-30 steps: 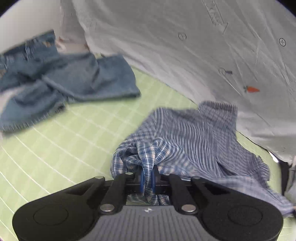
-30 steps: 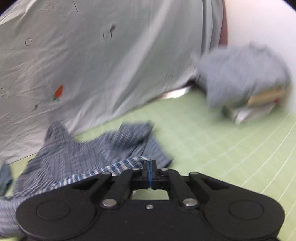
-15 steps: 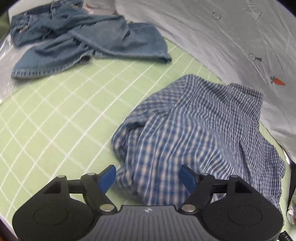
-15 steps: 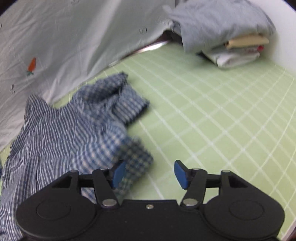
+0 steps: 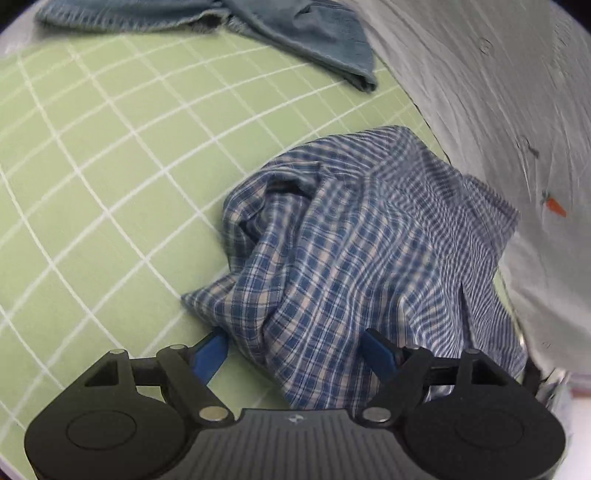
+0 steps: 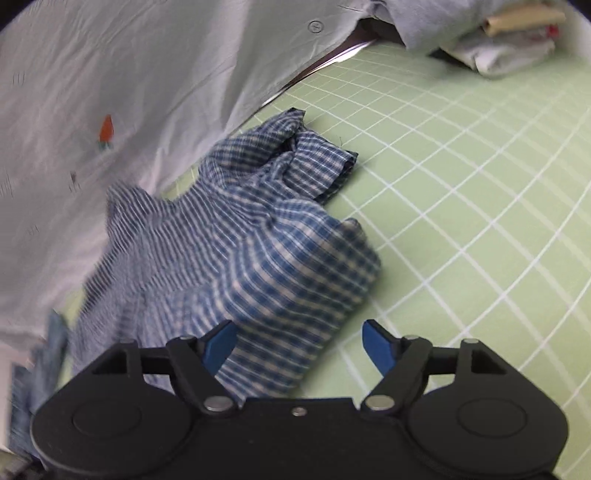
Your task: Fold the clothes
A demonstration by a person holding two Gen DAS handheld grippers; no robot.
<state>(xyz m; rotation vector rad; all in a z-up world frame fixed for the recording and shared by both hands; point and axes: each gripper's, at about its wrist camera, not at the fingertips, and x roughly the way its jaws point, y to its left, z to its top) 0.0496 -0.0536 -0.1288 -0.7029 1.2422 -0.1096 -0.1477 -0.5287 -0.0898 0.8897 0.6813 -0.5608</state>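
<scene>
On green gridded mat (image 5: 110,155), crumpled plaid shirt (image 5: 351,251) between both parted, unclamped tongs.

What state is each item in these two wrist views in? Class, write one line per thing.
Blue-and-white checked cotton shirt: crumpled in a heap on the mat, unfolded, not gripped.
Blue denim jeans: lying loose, unfolded.
Stack of pale folded clothes: folded, piled.
Green gridded mat: flat.
Left gripper: jaws closing, shirt between, pads not pressing.
Right gripper: jaws opening, shirt edge between.
</scene>
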